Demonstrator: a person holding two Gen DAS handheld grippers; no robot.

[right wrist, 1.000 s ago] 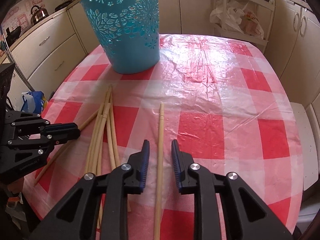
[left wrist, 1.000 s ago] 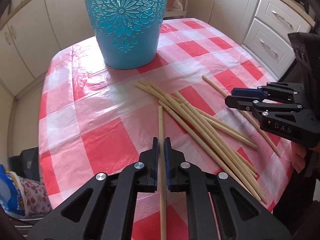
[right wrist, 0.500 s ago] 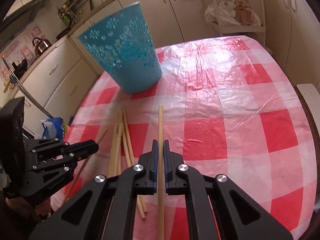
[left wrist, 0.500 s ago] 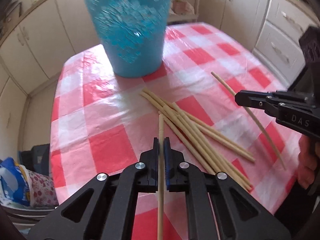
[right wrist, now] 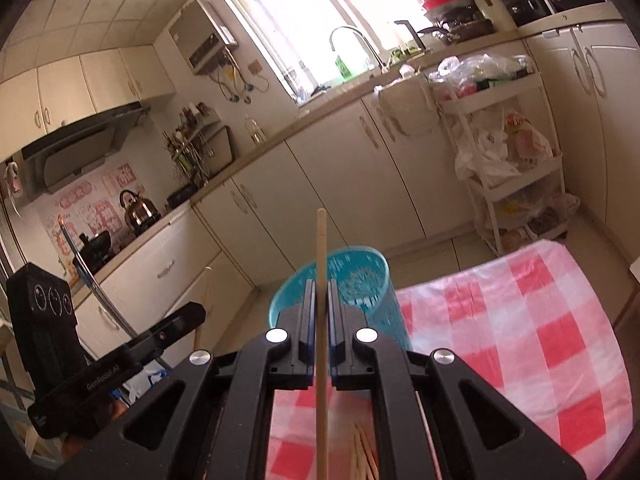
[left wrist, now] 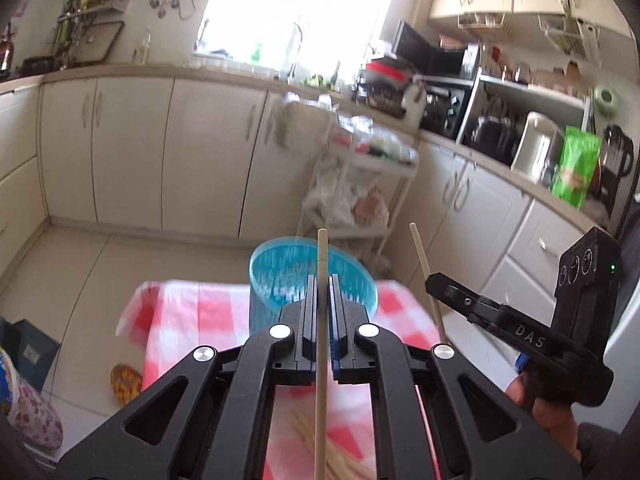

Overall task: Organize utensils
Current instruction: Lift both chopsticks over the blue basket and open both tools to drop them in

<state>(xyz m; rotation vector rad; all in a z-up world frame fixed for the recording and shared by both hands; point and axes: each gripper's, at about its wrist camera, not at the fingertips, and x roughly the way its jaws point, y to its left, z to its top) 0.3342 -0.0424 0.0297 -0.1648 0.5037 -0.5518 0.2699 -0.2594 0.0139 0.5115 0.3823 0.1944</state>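
Note:
My left gripper [left wrist: 320,280] is shut on a wooden chopstick [left wrist: 321,248] that sticks up past its jaws, in the air above the table. My right gripper [right wrist: 319,284] is likewise shut on a second chopstick [right wrist: 321,240]. The turquoise cut-out basket [left wrist: 280,276] stands on the red-and-white checked tablecloth [left wrist: 188,312] just beyond both grippers, with its open mouth in view. The right gripper [left wrist: 436,282] and its chopstick [left wrist: 422,256] also show at the right of the left wrist view. Several loose chopsticks [right wrist: 364,452] lie on the cloth below.
A white rolling cart [right wrist: 516,184] loaded with bags stands past the table's far end. Cream cabinets [left wrist: 132,152] and a cluttered counter line the walls. Bags and a box [left wrist: 28,344] sit on the floor to the left of the table.
The right gripper shut on its chopstick. Both grippers then rose from the table with their chopsticks and tilted up, so the basket's mouth and the kitchen walls now fill the views.

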